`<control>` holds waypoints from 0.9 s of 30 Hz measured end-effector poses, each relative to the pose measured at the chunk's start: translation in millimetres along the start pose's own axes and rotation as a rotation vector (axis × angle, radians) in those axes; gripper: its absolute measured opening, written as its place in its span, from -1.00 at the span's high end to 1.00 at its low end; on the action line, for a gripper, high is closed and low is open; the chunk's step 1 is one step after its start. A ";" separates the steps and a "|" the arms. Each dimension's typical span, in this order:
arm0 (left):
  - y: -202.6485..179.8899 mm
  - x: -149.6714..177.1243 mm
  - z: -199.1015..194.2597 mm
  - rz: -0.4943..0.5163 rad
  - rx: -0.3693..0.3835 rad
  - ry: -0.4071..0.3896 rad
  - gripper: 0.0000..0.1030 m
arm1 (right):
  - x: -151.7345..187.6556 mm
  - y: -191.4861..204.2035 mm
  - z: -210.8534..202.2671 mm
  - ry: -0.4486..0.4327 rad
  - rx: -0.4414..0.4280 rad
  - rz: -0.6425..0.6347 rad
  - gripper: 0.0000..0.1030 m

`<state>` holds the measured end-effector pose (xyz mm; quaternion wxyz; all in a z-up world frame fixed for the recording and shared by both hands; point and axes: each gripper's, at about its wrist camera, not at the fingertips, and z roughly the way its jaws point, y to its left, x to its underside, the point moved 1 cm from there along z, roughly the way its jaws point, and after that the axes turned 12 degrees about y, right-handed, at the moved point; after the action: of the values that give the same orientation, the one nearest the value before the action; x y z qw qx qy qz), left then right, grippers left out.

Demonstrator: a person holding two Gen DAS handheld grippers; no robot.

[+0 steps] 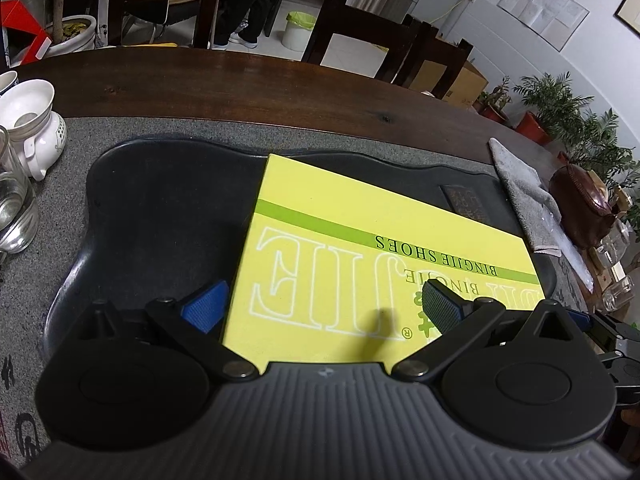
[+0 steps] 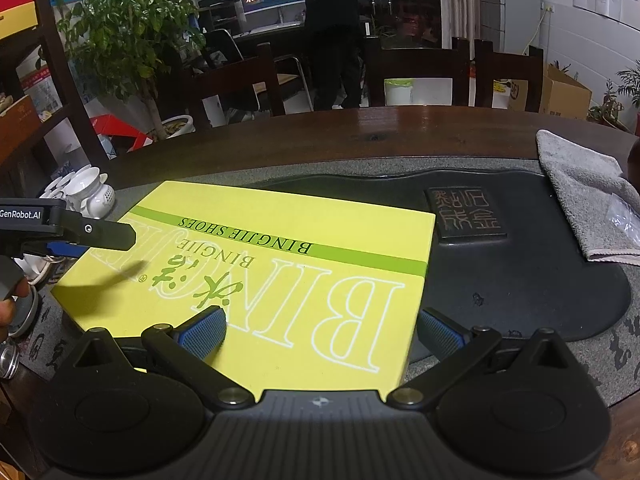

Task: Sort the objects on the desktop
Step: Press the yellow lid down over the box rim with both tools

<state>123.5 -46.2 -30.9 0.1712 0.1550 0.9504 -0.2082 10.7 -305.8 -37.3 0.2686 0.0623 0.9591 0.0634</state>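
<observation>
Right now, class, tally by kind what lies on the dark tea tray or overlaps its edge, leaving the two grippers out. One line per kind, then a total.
Yellow shoe box lid: 1, flat on the dark tea tray
Grey cloth: 1, draped over the tray's far right edge
Carved seal block: 1, set in the tray's surface
Total: 3

You see a grey cloth (image 2: 580, 200) at the right end of the dark tea tray (image 2: 540, 280), white teaware (image 1: 34, 128) at the left, chairs (image 2: 416, 72) behind the table (image 2: 360, 132).
</observation>
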 end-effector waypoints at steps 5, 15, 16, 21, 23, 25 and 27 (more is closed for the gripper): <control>-1.1 0.4 0.4 0.005 -0.005 0.003 -0.98 | -0.5 0.4 1.3 0.005 0.001 -0.002 -1.00; -3.2 -0.8 0.2 0.011 -0.014 0.009 -0.99 | 5.6 -0.1 1.4 0.004 0.002 -0.001 -1.00; -3.6 -0.4 -0.2 0.010 -0.015 0.009 -0.99 | 6.0 -0.1 1.2 0.004 0.001 0.001 -1.00; -5.7 2.7 -3.7 0.011 -0.022 0.007 -0.99 | 9.4 0.4 -2.6 -0.001 0.003 0.009 -1.00; -6.2 4.6 -6.6 0.011 -0.026 0.004 -0.99 | 11.1 0.7 -4.6 -0.005 0.005 0.012 -1.00; -7.0 7.8 -9.5 0.013 -0.031 0.000 -0.99 | 12.8 1.0 -6.6 -0.008 0.008 0.015 -1.00; -7.8 11.3 -12.0 0.015 -0.041 0.000 -0.99 | 14.5 1.4 -8.6 -0.012 0.011 0.018 -1.00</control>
<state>107.4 -45.1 -22.4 0.1759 0.1587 0.9533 -0.1875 -6.0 -303.0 -37.2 0.2733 0.0726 0.9573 0.0603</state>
